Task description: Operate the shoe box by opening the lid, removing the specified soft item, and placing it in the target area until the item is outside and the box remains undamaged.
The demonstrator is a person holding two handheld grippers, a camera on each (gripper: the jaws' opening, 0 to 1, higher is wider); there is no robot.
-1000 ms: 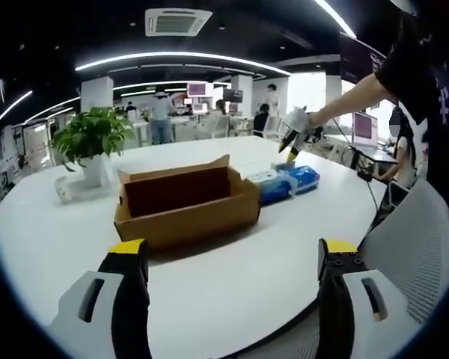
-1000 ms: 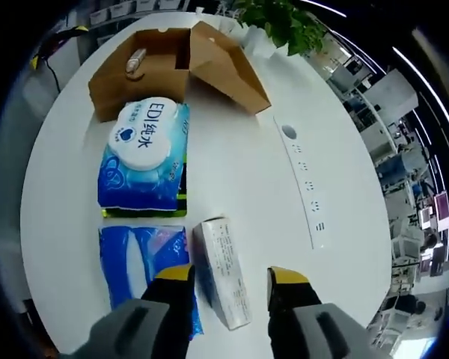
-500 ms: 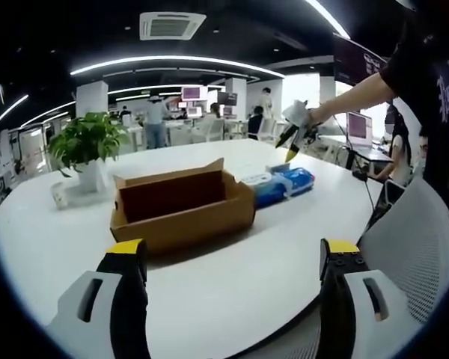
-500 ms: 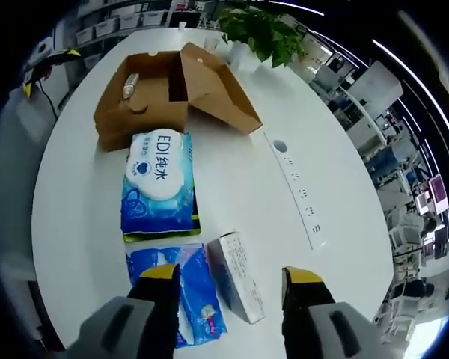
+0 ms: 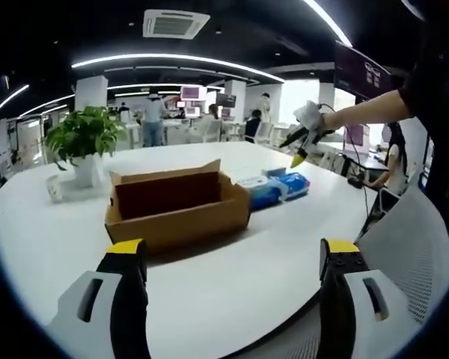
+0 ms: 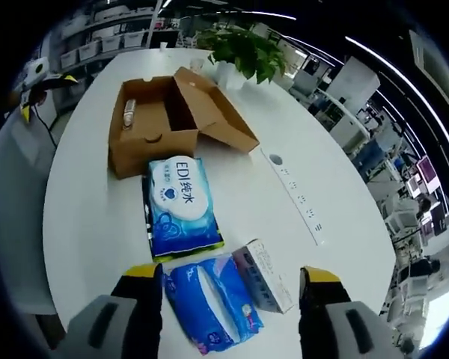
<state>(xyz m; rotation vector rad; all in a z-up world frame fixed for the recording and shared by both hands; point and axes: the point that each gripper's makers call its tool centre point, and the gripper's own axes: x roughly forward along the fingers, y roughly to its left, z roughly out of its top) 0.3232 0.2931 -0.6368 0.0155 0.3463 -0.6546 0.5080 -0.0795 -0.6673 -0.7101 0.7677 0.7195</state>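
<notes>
The brown cardboard shoe box (image 5: 176, 206) sits open on the white table (image 5: 247, 277), its lid folded back (image 6: 213, 112). In the right gripper view a small pale item (image 6: 129, 114) lies inside the box (image 6: 146, 123). Beside the box lie a blue wet-wipes pack (image 6: 181, 206), a blue tissue pack (image 6: 213, 301) and a small white carton (image 6: 263, 275). My left gripper (image 5: 228, 288) is open, low at the table's near edge, well short of the box. My right gripper (image 6: 228, 295) is open, held above the tissue pack; it also appears as the other gripper (image 5: 303, 138) in the left gripper view.
A potted green plant (image 5: 81, 142) stands behind the box. A white power strip (image 6: 298, 200) is set into the table. A grey mesh chair (image 5: 415, 262) is at the right. People and desks fill the office behind.
The right gripper has pulled up and back, so the packs and box look smaller and farther. The left gripper view has barely shifted. Nothing on the table has moved.
</notes>
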